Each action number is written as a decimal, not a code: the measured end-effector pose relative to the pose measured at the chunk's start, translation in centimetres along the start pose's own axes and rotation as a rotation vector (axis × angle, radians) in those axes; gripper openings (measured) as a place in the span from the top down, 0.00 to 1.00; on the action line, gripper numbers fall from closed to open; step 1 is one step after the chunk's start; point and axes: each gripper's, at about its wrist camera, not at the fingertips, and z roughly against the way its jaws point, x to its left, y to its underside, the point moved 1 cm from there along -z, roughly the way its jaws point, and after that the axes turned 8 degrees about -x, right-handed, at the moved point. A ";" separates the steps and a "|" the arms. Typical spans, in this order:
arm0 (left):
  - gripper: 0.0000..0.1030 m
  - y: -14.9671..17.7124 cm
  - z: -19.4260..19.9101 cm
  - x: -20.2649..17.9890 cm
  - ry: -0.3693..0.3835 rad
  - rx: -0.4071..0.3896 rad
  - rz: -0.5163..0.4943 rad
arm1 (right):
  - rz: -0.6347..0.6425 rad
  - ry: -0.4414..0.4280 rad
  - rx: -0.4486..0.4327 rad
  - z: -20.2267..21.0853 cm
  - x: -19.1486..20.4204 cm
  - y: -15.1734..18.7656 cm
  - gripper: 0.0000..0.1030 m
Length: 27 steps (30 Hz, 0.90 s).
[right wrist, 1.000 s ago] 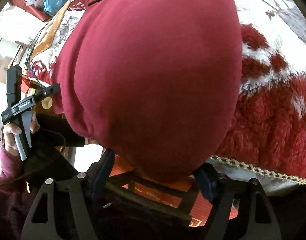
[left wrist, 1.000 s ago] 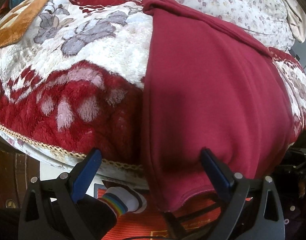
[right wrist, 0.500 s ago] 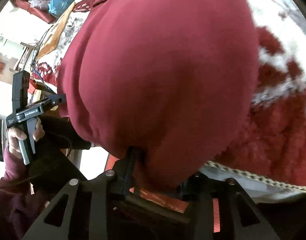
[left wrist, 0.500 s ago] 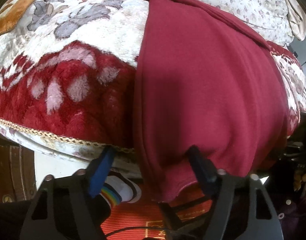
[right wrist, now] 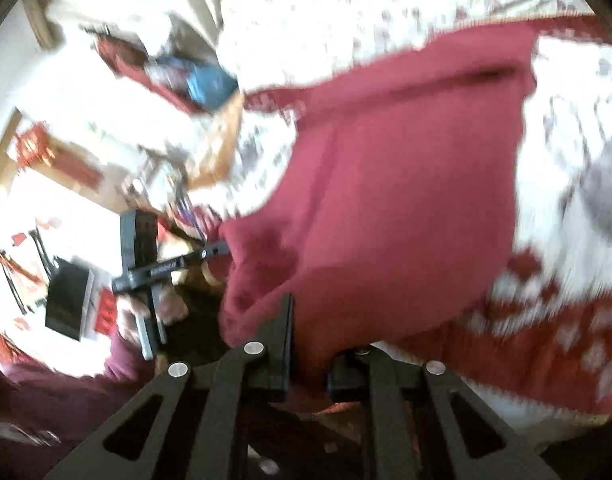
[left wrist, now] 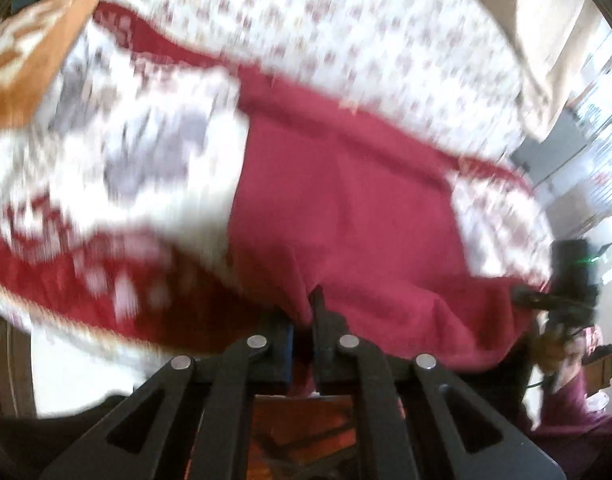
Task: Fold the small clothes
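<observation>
Although both views are smeared by motion blur, the grips can be read. Left to right in the left wrist view: an orange cushion [left wrist: 29, 60] lies far ahead and left of the jaws, on a red-and-white floral blanket [left wrist: 117, 184] that covers the bed ahead. The left gripper [left wrist: 303, 322] has its jaws pressed together on the near hem of the maroon garment [left wrist: 346, 208]. From that pinch the cloth runs straight ahead; its far edge lies where the pale flowered sheet [left wrist: 346, 32] begins. Its long axis runs away from the jaws, tilted slightly to their right. Far right of the jaws the other handheld unit shows only as a dark shape.

In the right wrist view, a hand [right wrist: 145, 312] with a black grip handle sits left of the jaws. The right gripper [right wrist: 310, 344] has its jaws nearly together, pinching a bunched corner of the garment [right wrist: 406, 200], which rises ahead of them. The blanket [right wrist: 566, 320] lies to the right. No container can be made out in either view.
</observation>
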 end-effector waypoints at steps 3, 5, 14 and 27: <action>0.94 -4.8 -0.4 -0.5 -0.010 -0.082 -0.017 | -0.017 0.009 -0.113 0.6 -0.6 -3.9 0.87; 0.94 -8.2 -1.8 -1.0 -0.011 -0.124 -0.023 | -0.044 0.035 -0.178 0.6 -1.7 -6.9 0.87; 0.94 -18.0 -14.5 -1.3 -0.098 -0.134 0.007 | -0.143 0.175 -0.227 -4.3 -9.3 -17.9 0.87; 0.25 -21.3 -18.5 1.6 -0.113 -0.229 0.079 | -0.173 0.197 -0.351 -2.1 -13.7 -21.5 0.23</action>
